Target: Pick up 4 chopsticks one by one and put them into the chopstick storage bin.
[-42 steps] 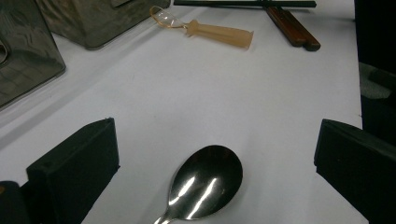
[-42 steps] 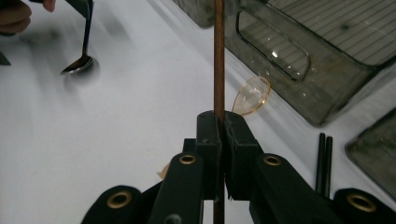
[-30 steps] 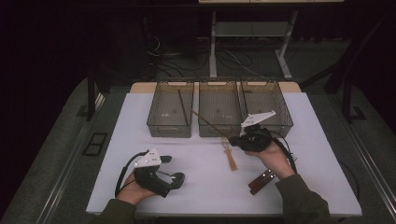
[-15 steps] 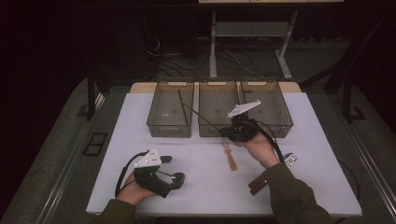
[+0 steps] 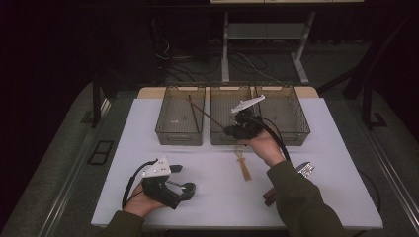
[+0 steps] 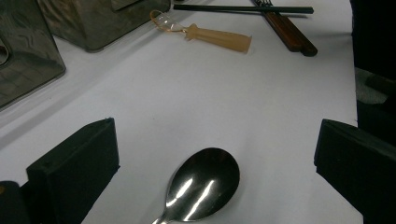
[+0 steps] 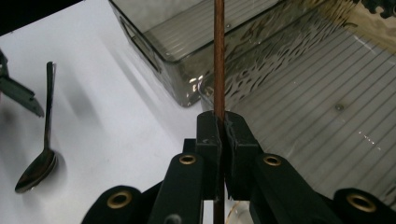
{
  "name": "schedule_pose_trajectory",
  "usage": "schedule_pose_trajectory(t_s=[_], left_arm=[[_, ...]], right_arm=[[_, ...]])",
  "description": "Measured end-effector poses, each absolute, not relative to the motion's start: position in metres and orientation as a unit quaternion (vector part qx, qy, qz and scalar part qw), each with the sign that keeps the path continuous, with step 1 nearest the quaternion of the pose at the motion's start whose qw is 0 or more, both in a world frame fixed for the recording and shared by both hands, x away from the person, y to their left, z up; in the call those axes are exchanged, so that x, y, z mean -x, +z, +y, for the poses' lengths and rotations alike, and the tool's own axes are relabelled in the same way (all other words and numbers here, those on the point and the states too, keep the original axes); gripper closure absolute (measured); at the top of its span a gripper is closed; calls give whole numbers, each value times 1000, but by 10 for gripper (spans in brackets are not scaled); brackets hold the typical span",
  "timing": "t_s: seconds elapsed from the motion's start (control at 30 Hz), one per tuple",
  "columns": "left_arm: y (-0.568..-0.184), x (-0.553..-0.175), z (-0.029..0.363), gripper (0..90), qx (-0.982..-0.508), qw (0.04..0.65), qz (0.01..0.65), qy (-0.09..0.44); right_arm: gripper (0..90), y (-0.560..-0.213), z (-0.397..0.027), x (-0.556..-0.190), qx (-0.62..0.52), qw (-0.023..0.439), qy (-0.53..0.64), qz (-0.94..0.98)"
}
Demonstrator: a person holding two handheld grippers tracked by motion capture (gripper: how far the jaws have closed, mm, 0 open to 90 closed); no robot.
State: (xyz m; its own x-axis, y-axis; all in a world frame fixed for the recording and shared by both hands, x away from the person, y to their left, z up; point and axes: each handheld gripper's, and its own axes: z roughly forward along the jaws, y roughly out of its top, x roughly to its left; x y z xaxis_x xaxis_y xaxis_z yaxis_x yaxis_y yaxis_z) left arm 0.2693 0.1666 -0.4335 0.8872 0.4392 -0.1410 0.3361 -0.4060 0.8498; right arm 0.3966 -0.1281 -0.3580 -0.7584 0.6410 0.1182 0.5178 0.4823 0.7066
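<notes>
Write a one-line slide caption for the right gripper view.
Right gripper clamps a thin brown chopstick above the clear bins; a spoon lies on the white table.

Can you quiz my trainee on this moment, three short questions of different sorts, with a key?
1. True or false: the right gripper is shut on a chopstick.
2. Multiple choice: what lies between the left gripper's jaws? A) a fork B) a spoon C) a knife
3. Fill in: the number of clear bins in the row at the table's far edge is ___.

Key: 1 true; 2 B; 3 three.
</notes>
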Motion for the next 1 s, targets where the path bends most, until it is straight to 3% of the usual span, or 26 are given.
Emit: schedule_pose_trajectory(t_s=[1.0], left_arm=[[-431,-269,166,0,-837,497,225,48]], right_arm=[[854,-348,-47,-459,-370,94,338,860]])
